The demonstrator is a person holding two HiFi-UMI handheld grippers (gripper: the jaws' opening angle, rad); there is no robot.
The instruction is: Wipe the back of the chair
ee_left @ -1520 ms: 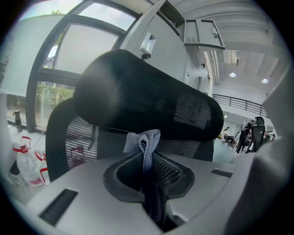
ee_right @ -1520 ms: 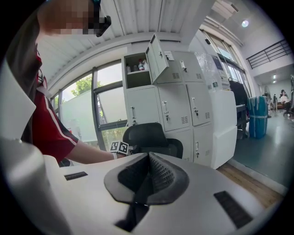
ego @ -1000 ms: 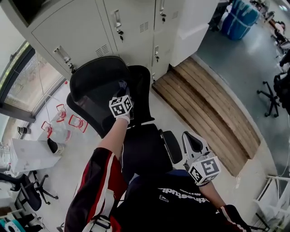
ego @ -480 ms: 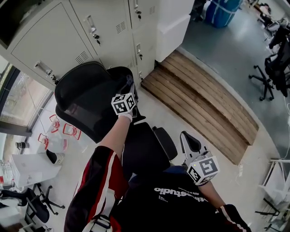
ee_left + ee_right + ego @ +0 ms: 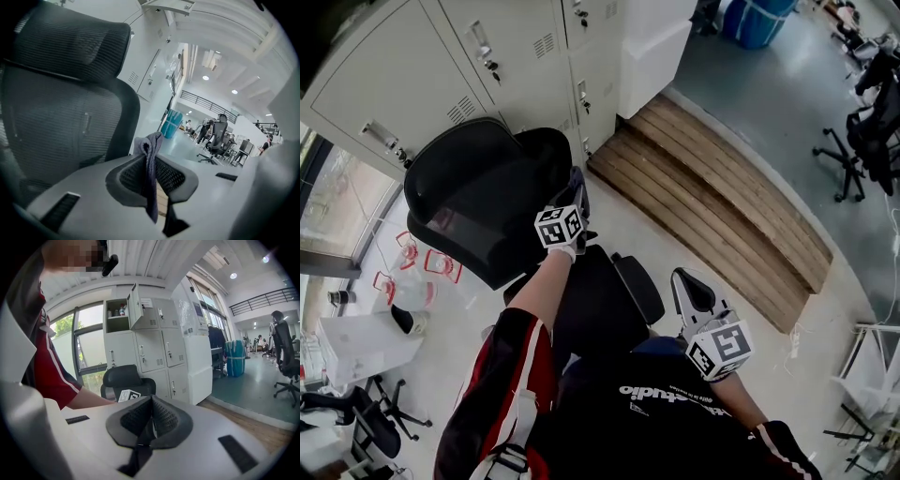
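Note:
The black mesh chair back (image 5: 478, 202) stands in front of me, its headrest (image 5: 70, 42) above it in the left gripper view. My left gripper (image 5: 577, 199) is at the back's right edge, shut on a grey cloth (image 5: 579, 178). In the left gripper view the cloth (image 5: 151, 146) sticks up between the closed jaws and hangs below them, with the mesh back (image 5: 56, 126) close on the left of the left gripper (image 5: 151, 176). My right gripper (image 5: 692, 292) hangs low at my right side, shut with nothing in it. The right gripper view shows the right gripper (image 5: 151, 418) with jaws together and the chair (image 5: 124, 378) beyond.
Grey lockers (image 5: 506, 37) stand right behind the chair. A wooden step (image 5: 722, 206) runs along the right. The chair's seat (image 5: 595, 305) and an armrest (image 5: 637, 286) lie below my left arm. Other office chairs (image 5: 862, 122) stand far right, a white table (image 5: 356, 342) at left.
My left gripper with the cloth has slid slightly down the right edge of the chair back. The view has shifted a little. My right gripper has hardly moved.

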